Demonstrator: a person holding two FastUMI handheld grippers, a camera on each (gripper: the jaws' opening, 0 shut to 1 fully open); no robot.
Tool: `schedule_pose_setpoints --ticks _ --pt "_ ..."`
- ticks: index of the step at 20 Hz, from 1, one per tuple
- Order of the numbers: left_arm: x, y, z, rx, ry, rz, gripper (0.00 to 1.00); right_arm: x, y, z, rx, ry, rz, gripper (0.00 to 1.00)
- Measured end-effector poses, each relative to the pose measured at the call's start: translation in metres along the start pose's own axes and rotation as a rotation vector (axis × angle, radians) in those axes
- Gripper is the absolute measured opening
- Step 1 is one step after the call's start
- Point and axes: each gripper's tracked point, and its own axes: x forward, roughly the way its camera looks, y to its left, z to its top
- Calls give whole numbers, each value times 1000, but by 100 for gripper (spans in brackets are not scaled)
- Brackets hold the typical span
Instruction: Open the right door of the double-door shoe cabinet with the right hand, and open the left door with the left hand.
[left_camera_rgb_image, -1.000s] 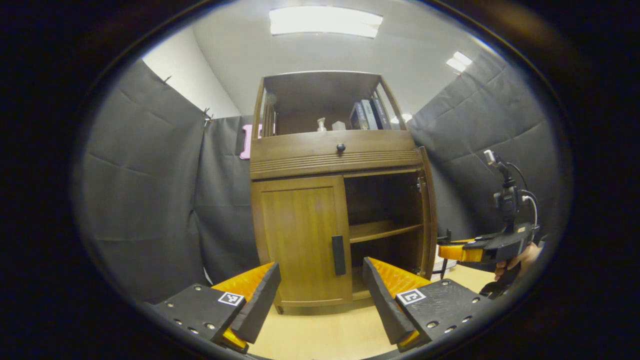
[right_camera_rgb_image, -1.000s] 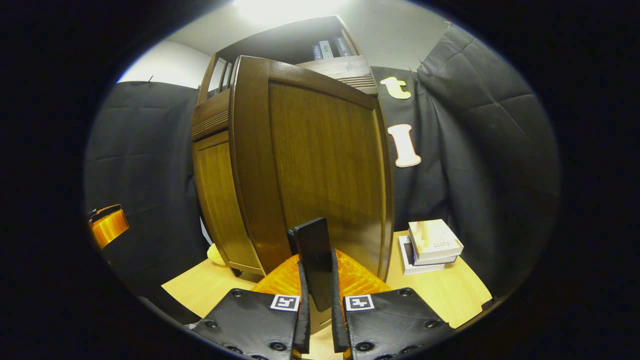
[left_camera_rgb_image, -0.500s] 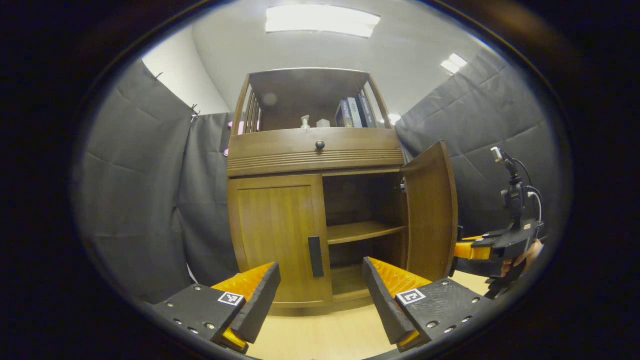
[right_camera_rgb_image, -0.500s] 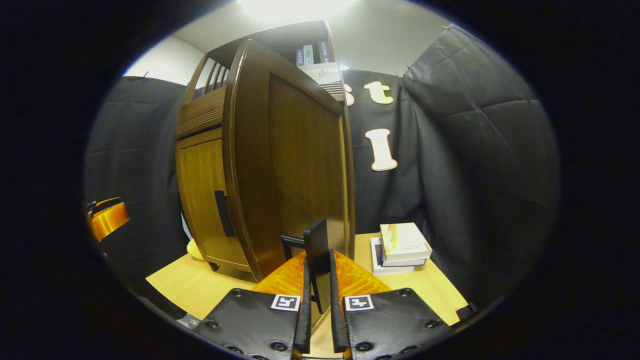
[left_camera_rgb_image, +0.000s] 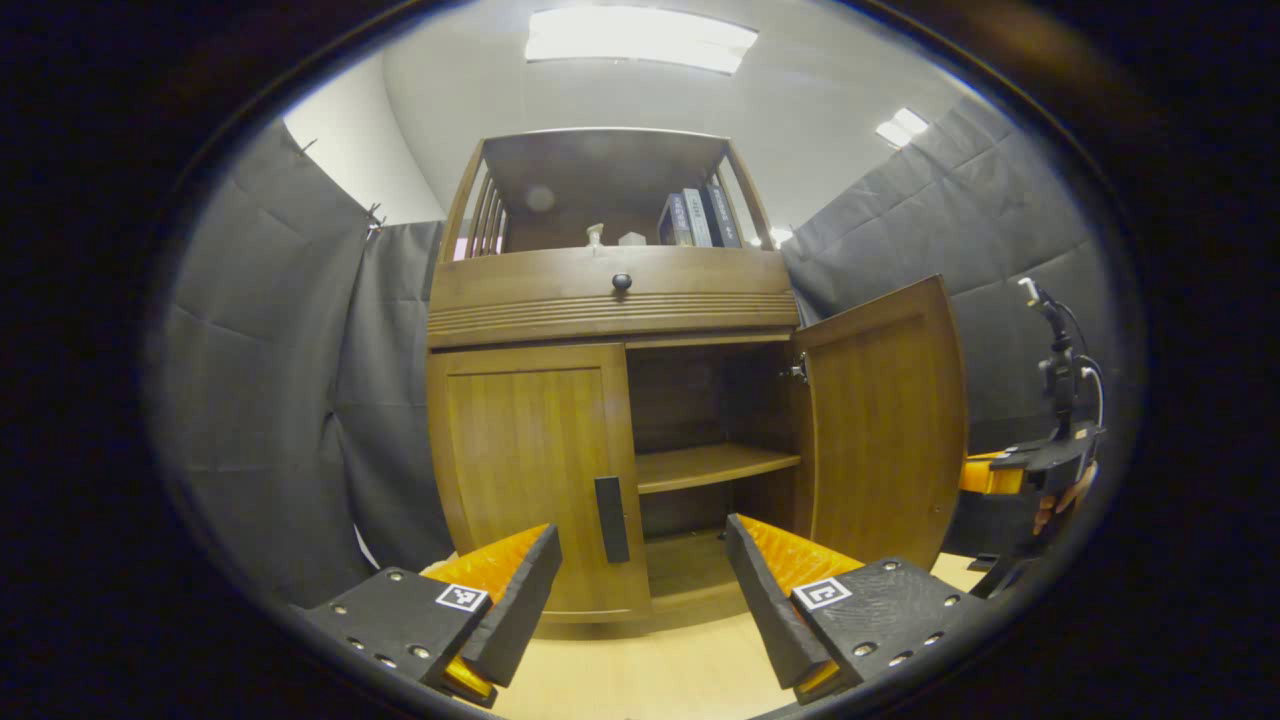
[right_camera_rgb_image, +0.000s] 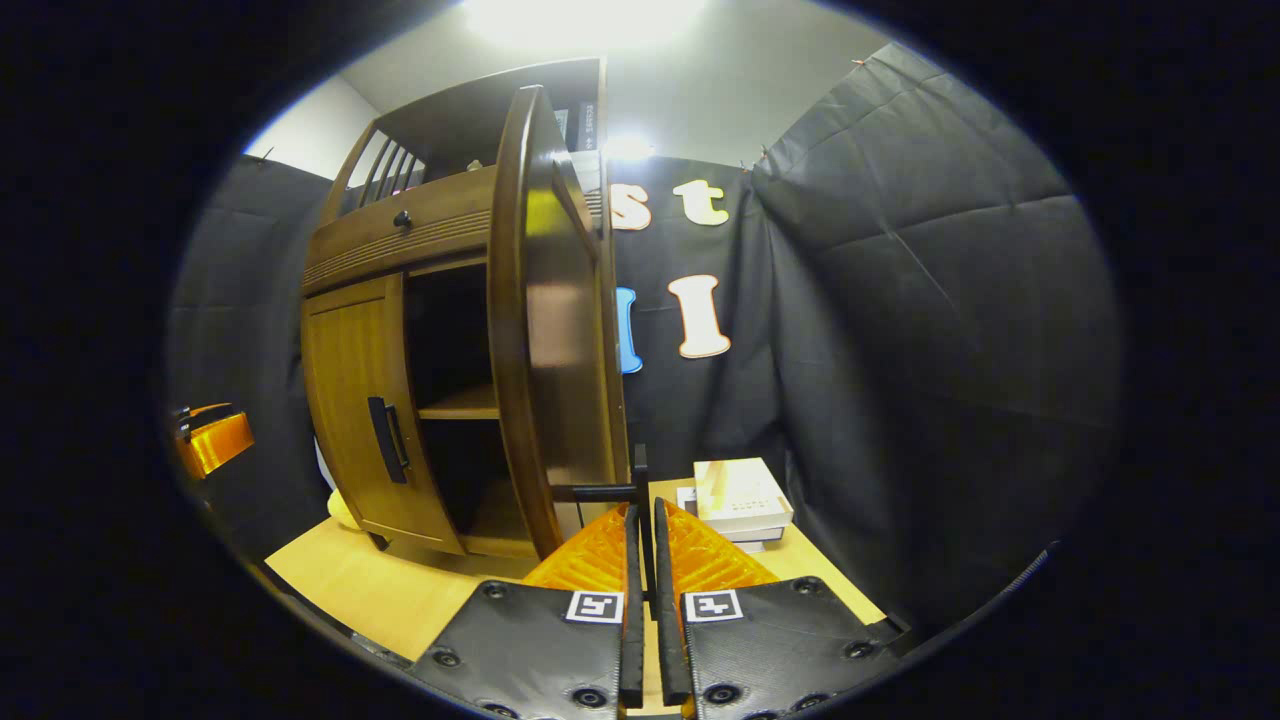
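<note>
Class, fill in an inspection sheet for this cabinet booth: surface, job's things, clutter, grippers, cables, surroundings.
Surface: pale wooden floor.
Job's things: right door swung open; left door closed, its handle untouched.
Clutter: stacked books on the floor beside the cabinet; books on the top shelf.
Grippers: right gripper shut on the right door's handle; left gripper open, short of the left door.
Cables: one on the right gripper's rig.
Surroundings: black cloth wall; ceiling light.
</note>
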Motion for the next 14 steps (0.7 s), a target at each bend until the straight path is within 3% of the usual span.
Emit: schedule_pose_setpoints --ticks 5,6,7,9,11,14 --pt "34 4 -6 -5 -24 -1 95 -39 -26 26 19 -68 -56 8" --pt "42 6 -6 -14 -27 0 95 -46 -32 30 9 -81 -72 0" --pt "51 8 -5 -24 -30 2 95 -54 -33 33 3 -88 -75 8" --pt "69 16 -8 -26 -34 19 95 -71 -34 37 -11 -88 -88 8" --pt "86 24 -13 -25 -31 38 94 -84 -30 34 -24 -82 -73 23" --pt "119 29 -21 -30 -28 53 95 -98 -38 28 -31 -80 -98 96"
